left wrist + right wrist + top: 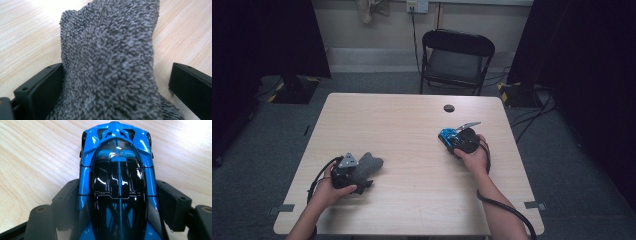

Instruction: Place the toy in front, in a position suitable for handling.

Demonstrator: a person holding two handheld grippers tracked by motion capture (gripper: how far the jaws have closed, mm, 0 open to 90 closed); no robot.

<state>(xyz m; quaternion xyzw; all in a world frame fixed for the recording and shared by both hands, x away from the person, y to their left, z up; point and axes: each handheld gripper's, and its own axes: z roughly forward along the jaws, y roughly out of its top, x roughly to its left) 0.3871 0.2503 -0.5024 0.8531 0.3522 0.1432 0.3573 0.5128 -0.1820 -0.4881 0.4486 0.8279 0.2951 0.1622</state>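
Partly the blue toy car (117,182) is running off the bottom of the right gripper view, its rear cut off; its long axis is lying along the jaws, nose pointing away over the table (30,157). Right gripper (451,138) is clamping the car's flanks. Left gripper (362,177) is straddling a grey fuzzy cloth (110,62); one jaw is touching it, the other standing clear, so not pinching.

We see bare forearms, no sleeves. Each gripper, left (362,176) and right (451,141), is black with thick matte jaws showing small screw holes. A grey three-cornered plate (347,160) tops each, and a black cable (507,210) trails back from both.
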